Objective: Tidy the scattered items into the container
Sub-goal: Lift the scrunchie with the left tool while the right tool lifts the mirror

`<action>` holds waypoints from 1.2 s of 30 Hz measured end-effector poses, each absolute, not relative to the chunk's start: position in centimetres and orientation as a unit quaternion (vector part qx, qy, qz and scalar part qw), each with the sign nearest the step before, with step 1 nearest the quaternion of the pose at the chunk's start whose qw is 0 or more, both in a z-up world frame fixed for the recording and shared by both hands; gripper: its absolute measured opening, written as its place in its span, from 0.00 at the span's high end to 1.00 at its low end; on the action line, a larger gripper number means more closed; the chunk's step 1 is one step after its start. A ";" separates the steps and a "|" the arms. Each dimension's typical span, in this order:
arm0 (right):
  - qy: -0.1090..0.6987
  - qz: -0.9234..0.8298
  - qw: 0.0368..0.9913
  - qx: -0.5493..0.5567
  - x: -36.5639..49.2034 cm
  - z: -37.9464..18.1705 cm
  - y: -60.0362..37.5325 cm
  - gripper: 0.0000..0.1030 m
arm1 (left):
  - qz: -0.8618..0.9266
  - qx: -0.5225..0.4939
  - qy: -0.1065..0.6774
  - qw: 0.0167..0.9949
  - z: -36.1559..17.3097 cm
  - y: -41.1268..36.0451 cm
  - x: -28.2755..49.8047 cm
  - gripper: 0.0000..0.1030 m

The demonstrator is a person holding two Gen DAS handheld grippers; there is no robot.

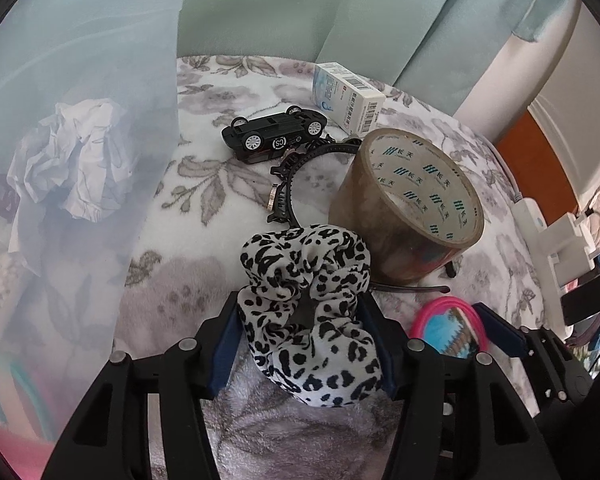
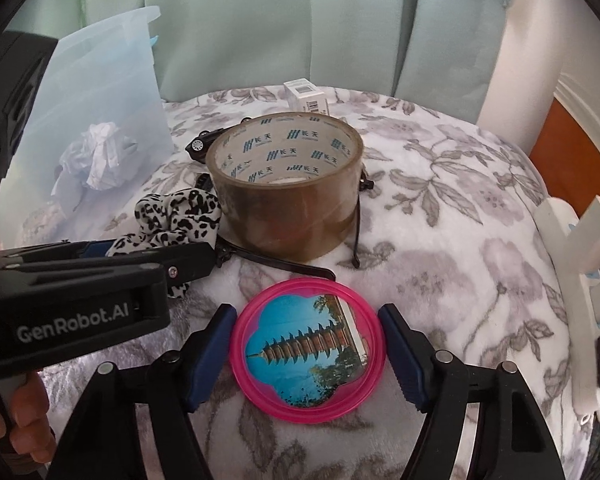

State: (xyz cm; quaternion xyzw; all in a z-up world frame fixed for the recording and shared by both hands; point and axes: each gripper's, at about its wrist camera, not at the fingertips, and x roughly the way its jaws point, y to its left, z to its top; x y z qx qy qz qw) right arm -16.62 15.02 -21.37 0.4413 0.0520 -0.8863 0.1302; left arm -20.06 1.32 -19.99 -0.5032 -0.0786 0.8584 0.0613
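Black-and-white leopard-spotted scrunchie point(image 1: 306, 320), brown tape roll point(image 2: 286, 192) with teal print inside, hot-pink ringed disc point(image 2: 306, 354) showing a blue pagoda picture, grey-flowered white blanket point(image 2: 460, 208), black toy car point(image 1: 274, 134).

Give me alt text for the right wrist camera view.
The right gripper straddles, open, a pink round mirror on a floral blanket. Behind stands a brown tape roll; the left gripper holds a leopard scrunchie.

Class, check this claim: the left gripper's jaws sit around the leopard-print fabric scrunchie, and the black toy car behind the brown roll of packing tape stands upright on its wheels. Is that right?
Not quite. The black toy car lies upside down, wheels up, as the left wrist view shows. The rest holds: the left gripper has its jaws around the leopard-print fabric scrunchie, and the car sits behind the brown roll of packing tape.
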 end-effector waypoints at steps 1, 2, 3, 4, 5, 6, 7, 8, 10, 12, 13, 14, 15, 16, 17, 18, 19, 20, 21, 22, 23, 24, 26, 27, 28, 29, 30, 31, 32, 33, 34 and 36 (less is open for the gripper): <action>0.049 -0.886 0.128 0.442 -16.4 -21.3 15.2 0.27 | 0.859 -0.503 -0.074 0.060 -20.0 1.4 -20.0 0.44; 0.046 -0.886 0.127 0.443 -16.3 -21.3 15.4 0.27 | 0.860 -0.503 -0.070 0.059 -20.0 1.5 -20.0 0.44; 0.045 -0.886 0.124 0.444 -16.0 -21.2 15.7 0.27 | 0.860 -0.502 -0.065 0.057 -20.0 1.6 -20.0 0.45; 0.044 -0.886 0.122 0.445 -15.8 -21.2 16.0 0.27 | 0.861 -0.502 -0.062 0.056 -20.0 1.7 -19.9 0.45; 0.042 -0.886 0.119 0.446 -15.5 -21.2 16.2 0.27 | 0.862 -0.501 -0.058 0.054 -20.0 1.8 -19.8 0.45; 0.039 -0.886 0.116 0.448 -15.2 -21.2 16.5 0.27 | 0.863 -0.500 -0.055 0.053 -20.0 1.9 -19.8 0.45; 0.037 -0.885 0.114 0.449 -15.0 -21.1 16.8 0.27 | 0.863 -0.501 -0.050 0.051 -20.0 2.1 -19.7 0.46; 0.033 -0.885 0.112 0.451 -14.7 -21.1 17.0 0.27 | 0.863 -0.501 -0.043 0.048 -20.0 2.2 -19.6 0.46; 0.027 -0.884 0.109 0.454 -14.2 -21.0 17.5 0.27 | 0.863 -0.502 -0.033 0.043 -19.9 2.5 -19.4 0.48; 0.022 -0.883 0.106 0.457 -13.8 -20.9 17.9 0.27 | 0.862 -0.505 -0.031 0.039 -19.8 2.6 -19.2 0.51; 0.019 -0.882 0.104 0.459 -13.7 -20.9 18.1 0.27 | 0.861 -0.506 -0.031 0.036 -19.7 2.6 -19.2 0.53; 0.017 -0.881 0.103 0.461 -13.5 -20.9 18.2 0.27 | 0.861 -0.507 -0.030 0.034 -19.7 2.7 -19.0 0.53; 0.014 -0.881 0.101 0.463 -13.3 -20.8 18.4 0.27 | 0.860 -0.508 -0.029 0.032 -19.7 2.7 -18.9 0.55; 0.012 -0.880 0.099 0.464 -13.1 -20.8 18.6 0.27 | 0.859 -0.510 -0.028 0.031 -19.6 2.7 -18.8 0.57; 0.009 -0.879 0.098 0.466 -12.9 -20.7 18.8 0.27 | 0.859 -0.511 -0.028 0.030 -19.6 2.7 -18.6 0.58; 0.007 -0.879 0.096 0.468 -12.8 -20.7 18.9 0.27 | 0.858 -0.512 -0.027 0.028 -19.5 2.8 -18.5 0.59; 0.004 -0.878 0.095 0.469 -12.6 -20.7 19.1 0.27 | 0.857 -0.514 -0.026 0.027 -19.5 2.8 -18.3 0.61; 0.002 -0.877 0.093 0.471 -12.4 -20.6 19.3 0.27 | 0.856 -0.516 -0.026 0.026 -19.5 2.8 -18.2 0.62; 0.000 -0.876 0.092 0.473 -12.2 -20.6 19.5 0.27 | 0.855 -0.517 -0.026 0.025 -19.4 2.8 -18.0 0.64; -0.003 -0.876 0.090 0.474 -12.0 -20.5 19.6 0.27 | 0.854 -0.519 -0.026 0.023 -19.4 2.8 -17.8 0.65; -0.005 -0.875 0.088 0.475 -11.9 -20.5 19.7 0.27 | 0.853 -0.520 -0.027 0.022 -19.3 2.7 -17.6 0.65; -0.008 -0.875 0.086 0.477 -11.7 -20.5 19.9 0.27 | 0.852 -0.522 -0.027 0.021 -19.3 2.7 -17.3 0.66; -0.015 -0.873 0.082 0.481 -11.4 -20.4 20.2 0.27 | 0.850 -0.525 -0.028 0.020 -19.2 2.8 -16.8 0.67; -0.019 -0.872 0.080 0.482 -11.3 -20.3 20.4 0.27 | 0.849 -0.527 -0.028 0.019 -19.2 2.8 -16.6 0.67; -0.022 -0.872 0.079 0.483 -11.1 -20.3 20.5 0.27 | 0.848 -0.529 -0.028 0.019 -19.1 2.9 -16.3 0.68; -0.025 -0.871 0.078 0.484 -11.0 -20.2 20.7 0.27 | 0.847 -0.530 -0.027 0.018 -19.0 2.9 -16.1 0.68; -0.028 -0.870 0.078 0.485 -10.8 -20.1 20.8 0.27 | 0.847 -0.530 -0.027 0.020 -18.8 3.0 -15.9 0.68; -0.031 -0.870 0.078 0.486 -10.6 -20.0 20.9 0.27 | 0.848 -0.529 -0.026 0.021 -18.5 3.1 -15.6 0.68; -0.033 -0.870 0.078 0.486 -10.5 -19.9 21.0 0.27 | 0.848 -0.528 -0.024 0.022 -18.3 3.2 -15.4 0.68; -0.036 -0.870 0.077 0.486 -10.2 -19.8 21.2 0.27 | 0.849 -0.528 -0.023 0.024 -18.0 3.3 -15.2 0.68; -0.039 -0.870 0.076 0.485 -10.0 -19.7 21.3 0.27 | 0.849 -0.527 -0.022 0.025 -17.8 3.4 -15.0 0.68; -0.044 -0.872 0.073 0.482 -9.6 -19.3 21.6 0.27 | 0.850 -0.525 -0.020 0.028 -17.2 3.6 -14.5 0.68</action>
